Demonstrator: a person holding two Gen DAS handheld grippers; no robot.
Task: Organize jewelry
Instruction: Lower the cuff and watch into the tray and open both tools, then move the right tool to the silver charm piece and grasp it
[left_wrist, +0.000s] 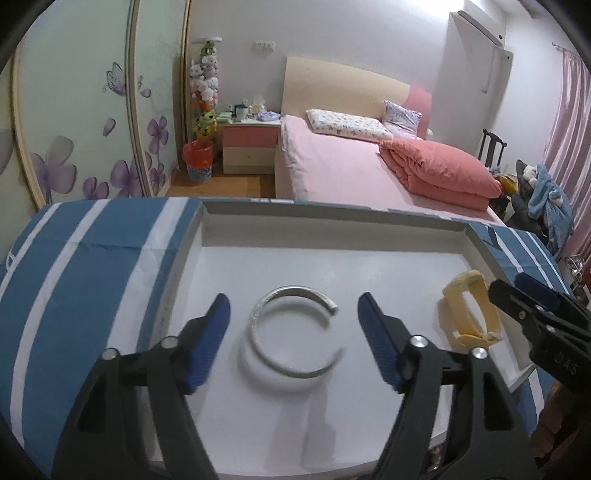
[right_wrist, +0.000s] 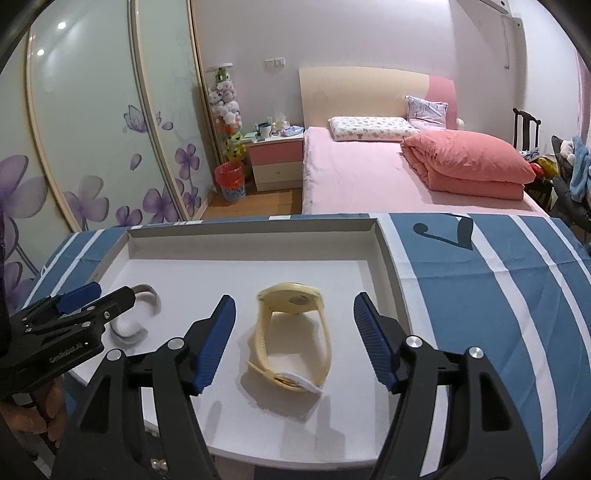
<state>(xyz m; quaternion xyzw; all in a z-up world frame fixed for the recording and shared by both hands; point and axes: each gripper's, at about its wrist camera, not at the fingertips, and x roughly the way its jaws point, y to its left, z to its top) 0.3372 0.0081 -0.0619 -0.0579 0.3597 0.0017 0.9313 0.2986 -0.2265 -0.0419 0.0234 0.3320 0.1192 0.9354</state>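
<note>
A silver open bangle (left_wrist: 293, 332) lies flat in a shallow white box tray (left_wrist: 332, 225). My left gripper (left_wrist: 293, 339) is open, its blue pads either side of the bangle, above it. A pale yellow wristwatch (right_wrist: 291, 339) stands on its strap in the same tray (right_wrist: 255, 229), to the right of the bangle. My right gripper (right_wrist: 293, 339) is open with its pads either side of the watch. The watch also shows in the left wrist view (left_wrist: 471, 310), the bangle in the right wrist view (right_wrist: 133, 314), partly hidden by the left gripper.
The tray sits on a blue and white striped cloth (right_wrist: 480, 295) over a table. Beyond the table edge are a pink bed (left_wrist: 351, 170), a bedside cabinet (left_wrist: 249, 147), a red bin (left_wrist: 198, 158) and sliding wardrobe doors (left_wrist: 74, 110).
</note>
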